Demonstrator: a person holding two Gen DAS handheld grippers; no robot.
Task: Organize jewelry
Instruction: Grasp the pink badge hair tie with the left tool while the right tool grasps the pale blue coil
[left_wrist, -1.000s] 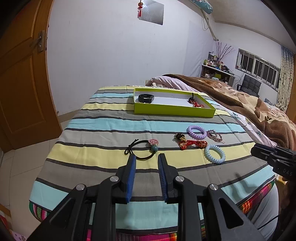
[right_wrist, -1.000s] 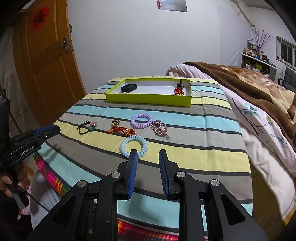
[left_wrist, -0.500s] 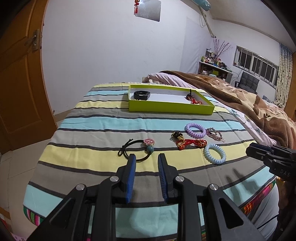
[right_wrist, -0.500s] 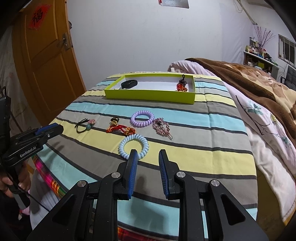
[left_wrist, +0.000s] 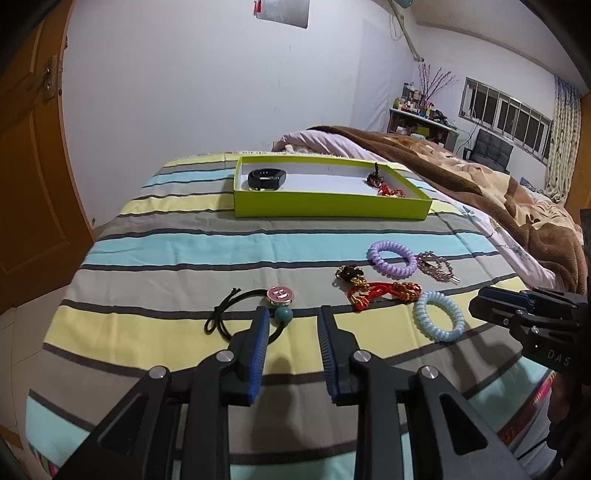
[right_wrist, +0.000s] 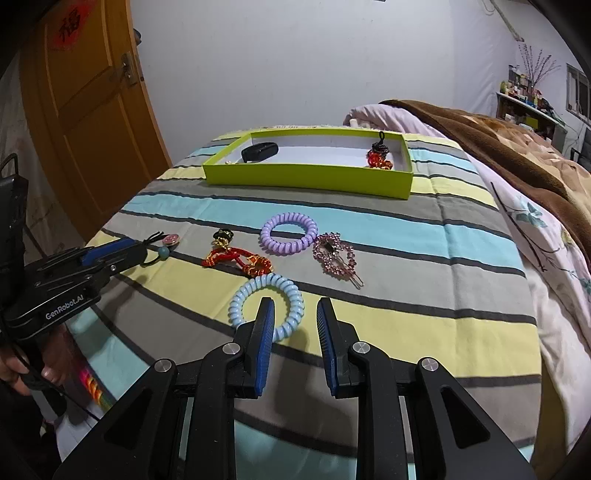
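Observation:
A lime-green tray (left_wrist: 332, 213) (right_wrist: 310, 181) at the far end of the striped cloth holds a black band (left_wrist: 266, 178) and a red knot charm (left_wrist: 384, 186). On the cloth lie a black hair tie with a pink button and teal bead (left_wrist: 258, 306), a red knot charm (left_wrist: 380, 291), a purple coil tie (left_wrist: 391, 258), a pink rhinestone clip (right_wrist: 334, 256) and a light-blue coil tie (right_wrist: 267, 306). My left gripper (left_wrist: 291, 325) is open, just short of the black hair tie. My right gripper (right_wrist: 295, 314) is open at the blue coil tie's near edge.
The striped cloth (left_wrist: 177, 251) covers a bed. A brown blanket (left_wrist: 480, 184) and a floral sheet (right_wrist: 546, 236) lie to the right. An orange wooden door (right_wrist: 85, 122) stands to the left. The cloth drops off at the near and left edges.
Both grippers have moved forward and lower toward the cloth. The left now reaches the black hair tie and the right reaches the blue coil tie. Jaws stay open.

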